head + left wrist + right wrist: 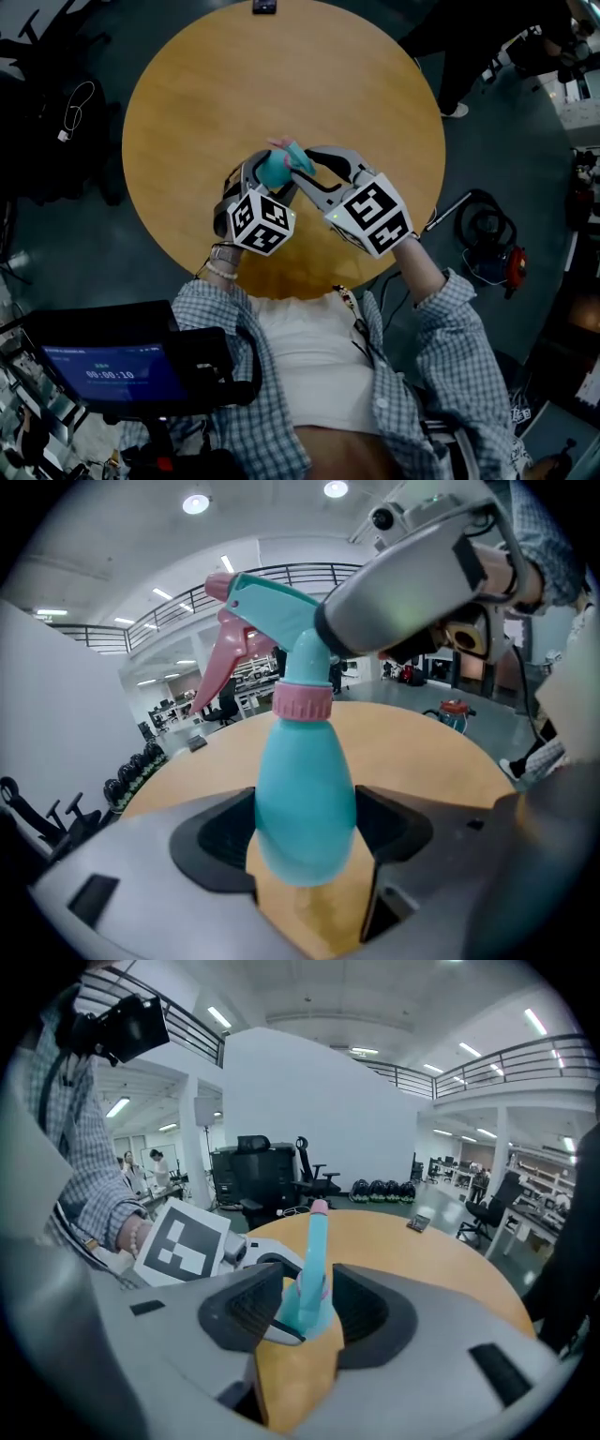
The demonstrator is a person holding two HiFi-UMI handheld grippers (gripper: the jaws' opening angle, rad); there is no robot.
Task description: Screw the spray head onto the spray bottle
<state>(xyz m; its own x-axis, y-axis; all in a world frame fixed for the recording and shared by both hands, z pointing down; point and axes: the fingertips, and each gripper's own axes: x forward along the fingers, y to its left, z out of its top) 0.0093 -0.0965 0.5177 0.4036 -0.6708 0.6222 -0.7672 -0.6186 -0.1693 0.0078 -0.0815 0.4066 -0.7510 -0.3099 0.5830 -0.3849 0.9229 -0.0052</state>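
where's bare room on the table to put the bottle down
Crowded only near the front, where the left gripper and right gripper meet around the spray bottle. The rest of the table is bare: the wide stretch from them to the small dark object at the far rim, plus both flanks out to the side rims.

The left tool (306,829) is closed on the body of the spray bottle (305,780), with both jaws pressing on it. The right tool (309,1299) comes from the other side and points downward, its jaws slightly apart around the spray head (316,1241). Both forearms reach forward, close together.
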